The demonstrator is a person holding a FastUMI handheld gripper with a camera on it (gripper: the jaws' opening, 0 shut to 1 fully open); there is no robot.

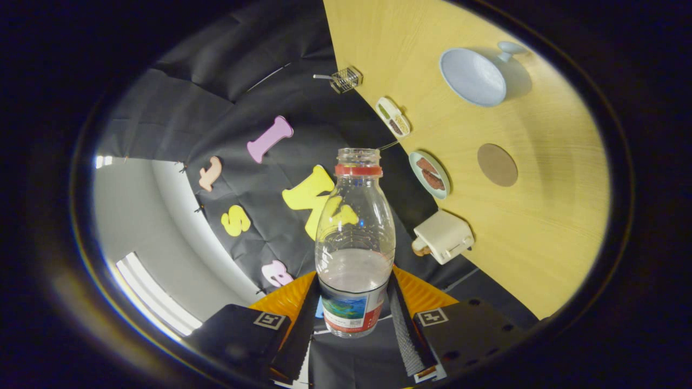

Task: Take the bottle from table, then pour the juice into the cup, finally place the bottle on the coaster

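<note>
A clear plastic bottle point(354, 243) with a red neck ring and no cap is held between my fingers, its label down at the pads and a little pale liquid in its lower part. My gripper point(352, 302) is shut on the bottle's lower body. The view is rolled, so the wooden table point(540, 227) stands tilted beyond the bottle. On it a pale blue cup point(473, 75) lies far beyond the fingers, its mouth toward me. A round brown coaster point(497, 165) sits on the table nearer than the cup.
Along the table's edge stand a small wire basket point(346, 80), a divided dish point(393, 116), a plate with brown food point(430, 174) and a white toaster-like box point(443, 236). The black cloth wall hangs behind the bottle.
</note>
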